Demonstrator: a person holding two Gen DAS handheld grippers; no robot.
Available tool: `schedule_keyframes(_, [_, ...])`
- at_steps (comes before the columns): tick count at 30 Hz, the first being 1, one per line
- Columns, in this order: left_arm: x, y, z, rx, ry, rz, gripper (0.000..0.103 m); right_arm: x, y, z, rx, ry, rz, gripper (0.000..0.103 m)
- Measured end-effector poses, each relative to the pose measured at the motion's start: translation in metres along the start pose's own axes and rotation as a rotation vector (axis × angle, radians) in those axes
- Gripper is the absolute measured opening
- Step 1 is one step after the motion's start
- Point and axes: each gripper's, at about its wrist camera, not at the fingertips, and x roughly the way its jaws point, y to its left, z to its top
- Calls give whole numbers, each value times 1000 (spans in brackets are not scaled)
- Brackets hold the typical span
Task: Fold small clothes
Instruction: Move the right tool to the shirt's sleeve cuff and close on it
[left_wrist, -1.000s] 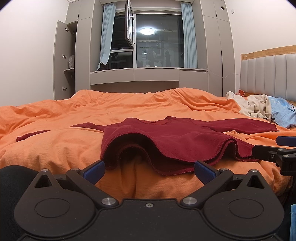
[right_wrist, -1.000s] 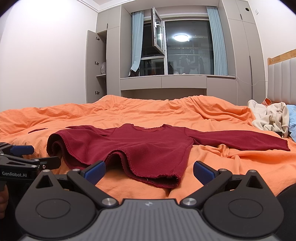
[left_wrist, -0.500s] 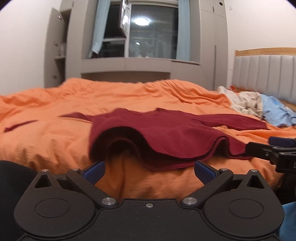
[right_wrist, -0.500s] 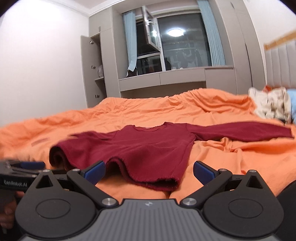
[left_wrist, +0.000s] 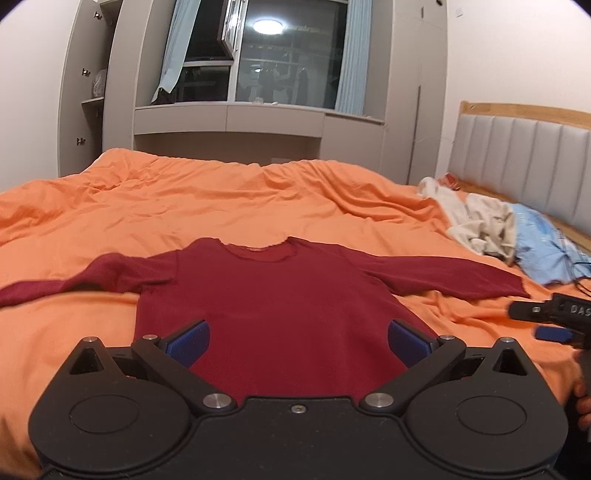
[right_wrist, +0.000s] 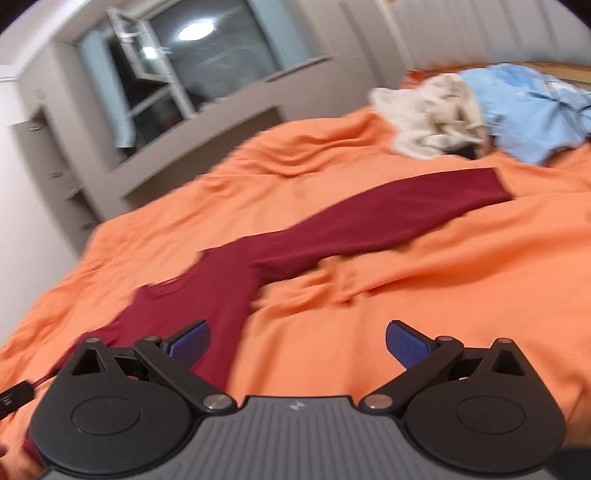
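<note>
A dark red long-sleeved top (left_wrist: 273, 295) lies flat on the orange duvet (left_wrist: 221, 206), neck away from me, both sleeves spread out. My left gripper (left_wrist: 297, 338) hovers open above the top's lower body, nothing between its blue pads. In the left wrist view the right gripper (left_wrist: 546, 321) shows at the right edge, near the end of the right sleeve. The right wrist view is tilted and blurred: the top (right_wrist: 229, 288) and its long right sleeve (right_wrist: 388, 221) run diagonally, and my right gripper (right_wrist: 297, 341) is open over the bare duvet (right_wrist: 424, 280) beside the top's side edge.
A heap of beige clothes (left_wrist: 476, 218) and a light blue garment (left_wrist: 546, 243) lies at the right by the padded grey headboard (left_wrist: 517, 158). Grey cabinets and a dark window (left_wrist: 280, 70) stand beyond the bed's far side.
Both grippers rose and tilted down over the bed. The top's hem, bunched and lifted before, now lies flat. The right gripper swung right and rolled, facing the right sleeve.
</note>
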Motion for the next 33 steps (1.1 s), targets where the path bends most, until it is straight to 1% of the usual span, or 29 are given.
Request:
schedule_keyframes(3, [28,6,18,-11,39,9,103,17,-4,14,-27,6,-48,103])
schedule_keyframes(7, [67,17,32,-46,104,-6,103,40,-1,28,-56,-8,-60,103])
schedule_keyframes(11, [109,23,41,-58,175,3,103,64,2,46,-74,-20,-81,103])
schedule_keyframes(16, [152,27,52,-55,215,17,102,93,8,67,-110,-23,-120,103])
schedule_keyframes(19, [170,30,57,-65,214,7,102,108,9,74,-123,-28,-143,103])
schedule_keyframes(24, [193,36,53,-63,207,6,103,132,8,80,-143,-39,-165,103])
schedule_keyframes(27, [203,43,44,-78,226,6,102,147,2,78,-168,-45,-181,103])
schedule_keyframes(30, [209,47,35,-88,253,11,102,165,-9,74,-190,9,-195,103])
schedule_keyframes(32, [211,47,29,-90,251,27,102,171,-21,74,-162,44,-189,103])
schedule_keyframes(33, [212,45,25,-84,255,32,102,172,-28,75,-127,51,-181,103])
